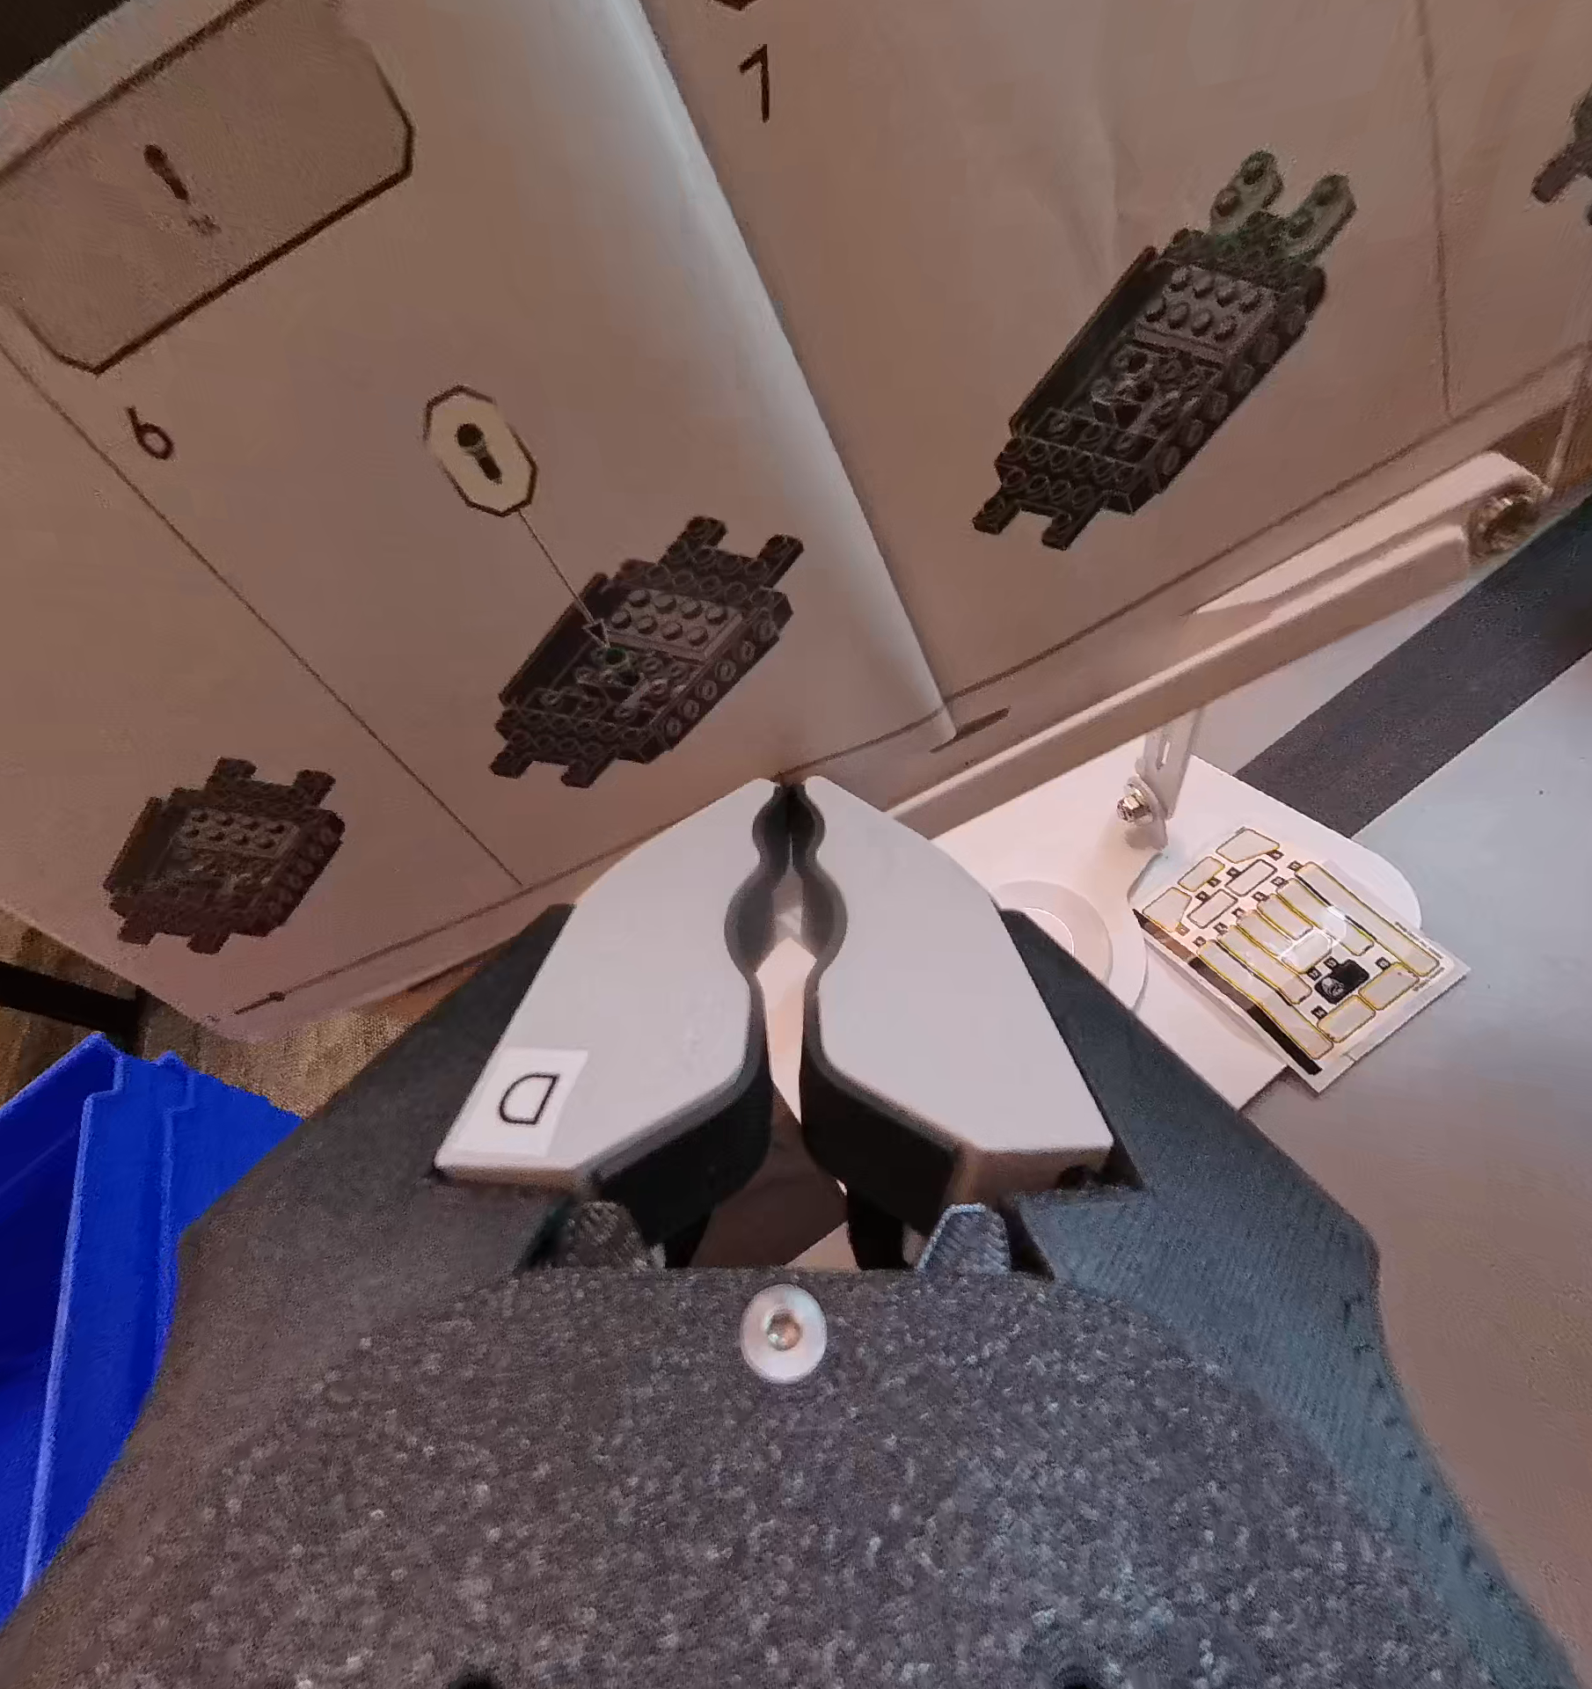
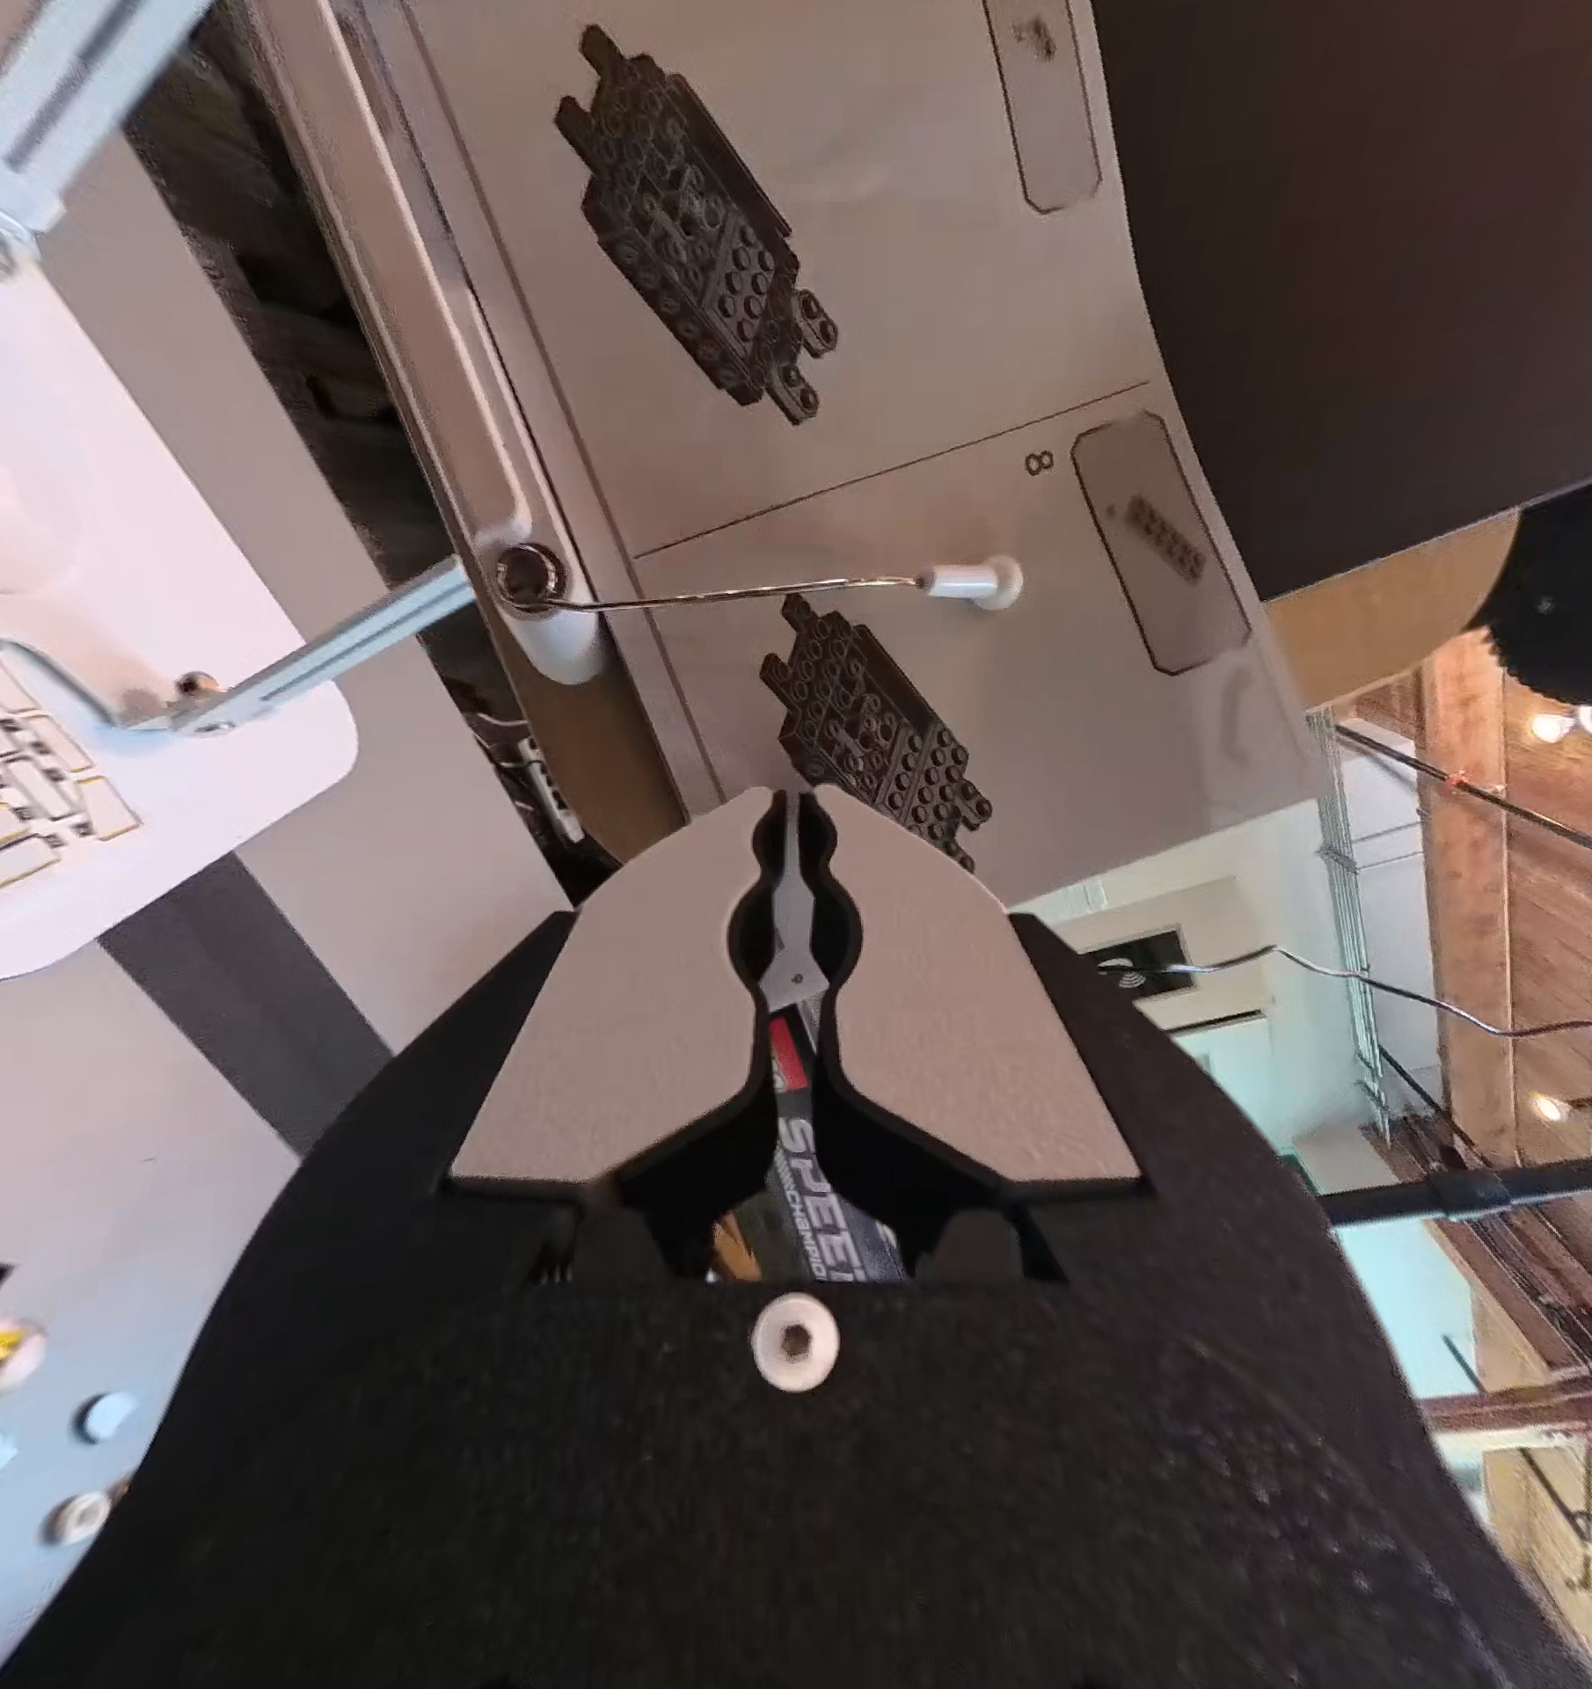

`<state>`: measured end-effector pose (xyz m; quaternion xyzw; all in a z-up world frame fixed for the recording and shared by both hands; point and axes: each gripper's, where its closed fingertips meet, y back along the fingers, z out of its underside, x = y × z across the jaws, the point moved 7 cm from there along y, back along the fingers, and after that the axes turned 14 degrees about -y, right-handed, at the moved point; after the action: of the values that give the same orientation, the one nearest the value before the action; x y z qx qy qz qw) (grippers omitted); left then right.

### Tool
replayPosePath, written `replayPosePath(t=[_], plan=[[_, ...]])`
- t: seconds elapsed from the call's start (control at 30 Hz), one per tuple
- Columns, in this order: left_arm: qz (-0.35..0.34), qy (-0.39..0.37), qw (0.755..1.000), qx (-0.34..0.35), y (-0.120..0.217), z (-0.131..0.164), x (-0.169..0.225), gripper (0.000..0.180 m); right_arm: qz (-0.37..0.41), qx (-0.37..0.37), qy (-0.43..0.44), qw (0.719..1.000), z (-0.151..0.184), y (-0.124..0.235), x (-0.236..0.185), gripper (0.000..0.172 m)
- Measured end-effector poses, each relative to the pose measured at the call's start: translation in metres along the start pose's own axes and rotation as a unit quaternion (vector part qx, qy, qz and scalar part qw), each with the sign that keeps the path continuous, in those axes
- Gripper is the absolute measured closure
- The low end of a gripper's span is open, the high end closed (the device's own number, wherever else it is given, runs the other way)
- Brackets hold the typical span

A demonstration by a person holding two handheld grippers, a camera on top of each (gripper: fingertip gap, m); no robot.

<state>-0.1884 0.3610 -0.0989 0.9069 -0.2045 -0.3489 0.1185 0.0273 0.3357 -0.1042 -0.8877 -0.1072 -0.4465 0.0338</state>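
Observation:
An open building-instruction booklet (image 1: 591, 320) with pictures of a black brick model stands on a white stand. My left gripper (image 1: 788, 791) is shut, and its tips pinch the booklet's bottom edge beside the centre fold. In the right wrist view the booklet's right-hand page (image 2: 865, 457) curves away from the stand. My right gripper (image 2: 792, 804) is shut on the edge of that page, and the sheet runs as a thin grey strip between the two pads. A wire page holder with a white tip (image 2: 970, 580) lies across the page just ahead of the right gripper.
The stand's white base (image 1: 1048, 850) and metal arm (image 1: 1158, 777) sit on the grey table, with a sticker sheet (image 1: 1295, 950) on the base. A blue bin (image 1: 61, 1280) is at the lower left. Small loose pieces (image 2: 102, 1417) lie on the table at the lower left of the right wrist view. The left gripper's tips are roughly 20 cm from the right gripper's.

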Motion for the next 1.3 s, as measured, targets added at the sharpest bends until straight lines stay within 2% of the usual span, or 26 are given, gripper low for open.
replayPosePath(t=[0.13, 0.27, 0.33, 0.4, 0.47, 0.6, 0.7, 0.73, 0.8, 0.9, 1.07, 1.17, 1.3], plan=[[0.002, -0.007, 1.000, -0.003, 0.005, -0.001, 0.004, 0.180, 0.015, -0.026, 0.006, 1.000, 0.012, -0.022, 0.014, 0.172], [-0.005, -0.018, 1.000, -0.005, 0.009, -0.003, 0.010, 0.180, -0.006, -0.046, -0.033, 0.998, 0.016, -0.041, 0.023, 0.172], [-0.007, -0.022, 1.000, -0.007, 0.010, -0.004, 0.011, 0.180, -0.021, -0.052, -0.063, 0.996, 0.015, -0.047, 0.025, 0.172], [-0.006, -0.018, 1.000, -0.004, 0.012, -0.004, 0.011, 0.180, -0.049, -0.054, -0.133, 0.988, 0.016, -0.047, 0.030, 0.171], [-0.006, -0.012, 1.000, -0.002, 0.014, -0.003, 0.010, 0.180, -0.083, -0.043, -0.221, 0.971, 0.014, -0.041, 0.034, 0.163], [-0.010, 0.007, 1.000, 0.007, 0.018, -0.001, 0.005, 0.180, -0.164, 0.019, -0.371, 0.914, -0.008, -0.029, 0.033, 0.149], [-0.017, 0.028, 0.999, 0.014, 0.020, 0.000, 0.001, 0.180, -0.205, -0.004, -0.427, 0.881, -0.020, -0.041, 0.025, 0.136], [-0.022, 0.032, 0.999, 0.015, 0.021, 0.000, -0.001, 0.180, -0.209, -0.016, -0.439, 0.874, -0.022, -0.047, 0.023, 0.139], [-0.033, 0.038, 0.999, 0.014, 0.023, 0.002, -0.005, 0.180, -0.183, -0.028, -0.446, 0.876, -0.027, -0.054, 0.023, 0.165], [-0.052, 0.051, 0.997, 0.019, 0.025, 0.006, -0.013, 0.180, -0.186, -0.003, -0.394, 0.900, -0.043, -0.053, 0.012, 0.170], [-0.036, 0.086, 0.996, 0.018, 0.024, 0.015, -0.018, 0.180, -0.146, 0.064, -0.214, 0.964, -0.059, -0.047, -0.022, 0.171], [-0.033, 0.087, 0.995, 0.019, 0.023, 0.017, -0.017, 0.180, -0.142, 0.106, -0.109, 0.978, -0.056, -0.045, -0.037, 0.171], [-0.031, 0.086, 0.996, 0.017, 0.023, 0.018, -0.014, 0.180, -0.133, 0.119, -0.001, 0.984, -0.056, -0.045, -0.040, 0.171]])
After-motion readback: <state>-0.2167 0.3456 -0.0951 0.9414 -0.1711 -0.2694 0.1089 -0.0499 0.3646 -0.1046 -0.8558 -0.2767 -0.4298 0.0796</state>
